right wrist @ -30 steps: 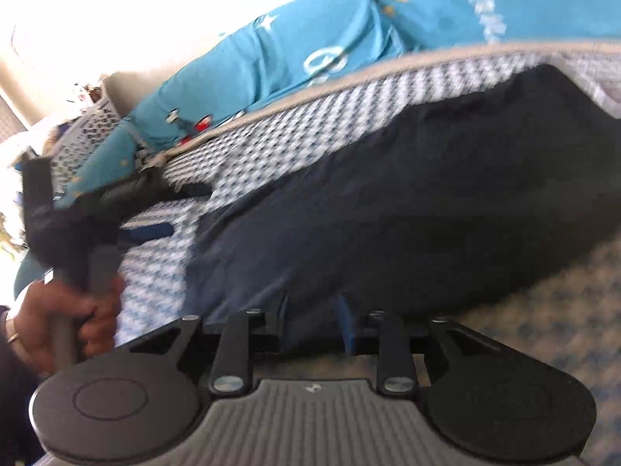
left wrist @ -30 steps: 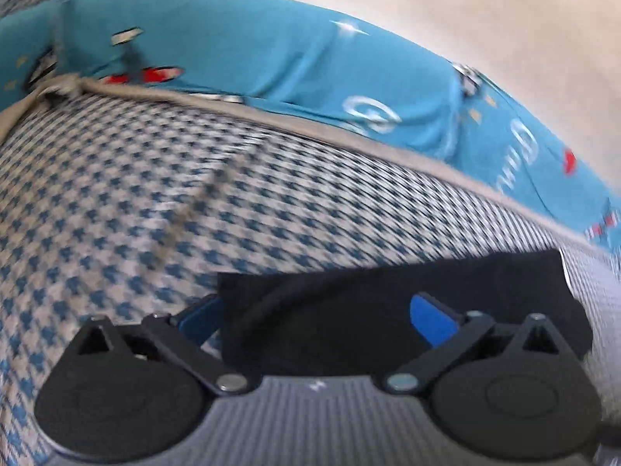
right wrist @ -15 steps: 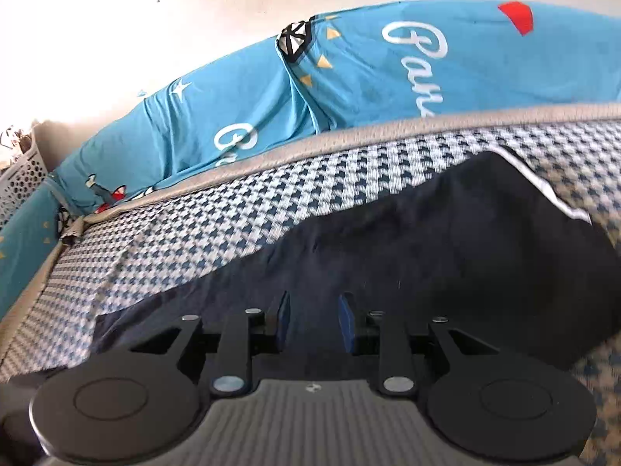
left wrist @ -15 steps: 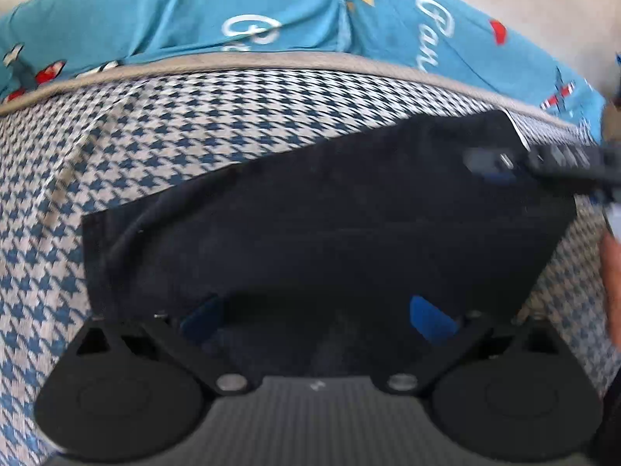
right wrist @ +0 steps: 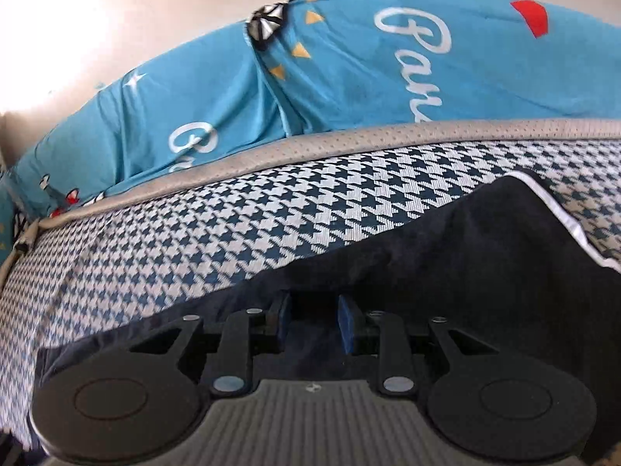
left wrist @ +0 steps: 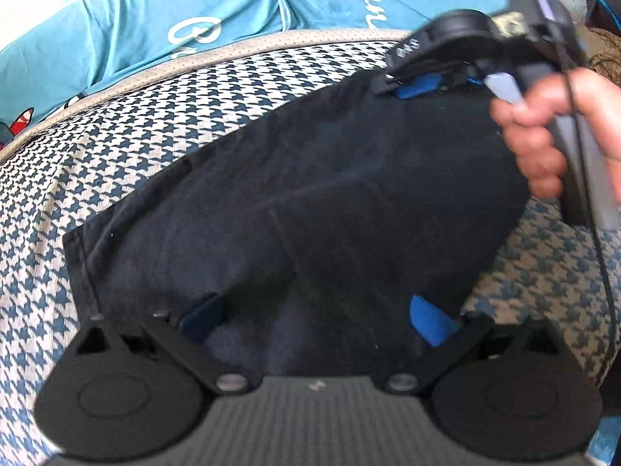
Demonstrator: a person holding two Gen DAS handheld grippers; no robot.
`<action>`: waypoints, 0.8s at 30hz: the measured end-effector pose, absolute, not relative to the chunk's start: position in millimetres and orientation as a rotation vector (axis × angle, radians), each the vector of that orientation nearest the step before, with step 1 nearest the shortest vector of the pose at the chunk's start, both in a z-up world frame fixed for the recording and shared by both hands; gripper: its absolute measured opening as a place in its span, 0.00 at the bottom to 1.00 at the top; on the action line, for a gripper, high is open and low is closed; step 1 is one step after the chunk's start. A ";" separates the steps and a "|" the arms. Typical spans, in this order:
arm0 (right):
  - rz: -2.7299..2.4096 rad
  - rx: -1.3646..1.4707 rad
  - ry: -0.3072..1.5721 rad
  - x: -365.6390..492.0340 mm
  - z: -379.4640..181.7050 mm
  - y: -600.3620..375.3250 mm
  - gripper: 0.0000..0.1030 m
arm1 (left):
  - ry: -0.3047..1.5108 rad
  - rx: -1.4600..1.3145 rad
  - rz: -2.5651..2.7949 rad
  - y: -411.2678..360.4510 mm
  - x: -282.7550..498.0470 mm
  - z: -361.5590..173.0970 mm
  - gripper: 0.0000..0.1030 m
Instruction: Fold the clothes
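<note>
Flatly, dark garment (left wrist: pixel 330 202) on houndstooth cushion (right wrist: pixel 194 240), left tool (left wrist: pixel 316 318) spread apart, right tool (right wrist: pixel 314 322) narrowed, grip unclear.

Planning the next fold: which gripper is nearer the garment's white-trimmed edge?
Right. The right gripper is beside the white-trimmed edge; the left gripper is across the dark garment.

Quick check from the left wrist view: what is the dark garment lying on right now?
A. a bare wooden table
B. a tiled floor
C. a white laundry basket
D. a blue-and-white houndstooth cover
D: the dark garment lies spread on the houndstooth cover, whose check pattern shows around its edges.
</note>
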State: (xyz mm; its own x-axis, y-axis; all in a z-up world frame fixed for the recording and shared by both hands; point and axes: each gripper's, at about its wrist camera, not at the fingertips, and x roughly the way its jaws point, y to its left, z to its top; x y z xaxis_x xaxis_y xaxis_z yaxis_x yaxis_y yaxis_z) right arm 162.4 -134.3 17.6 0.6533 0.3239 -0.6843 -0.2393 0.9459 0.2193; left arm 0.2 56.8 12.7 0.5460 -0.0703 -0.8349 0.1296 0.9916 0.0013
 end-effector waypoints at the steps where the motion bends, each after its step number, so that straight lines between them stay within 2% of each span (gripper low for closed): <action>1: 0.318 0.122 0.798 165.7 15.7 -134.7 0.26 | 0.989 0.065 -0.120 56.5 -1.3 12.4 1.00; 13: 0.309 0.115 0.761 180.1 12.2 -131.1 0.24 | 1.032 0.082 -0.145 50.0 -17.6 13.0 1.00; 24: 0.293 0.209 0.796 161.1 29.8 -152.6 0.30 | 1.041 0.005 -0.100 47.1 -6.3 25.9 1.00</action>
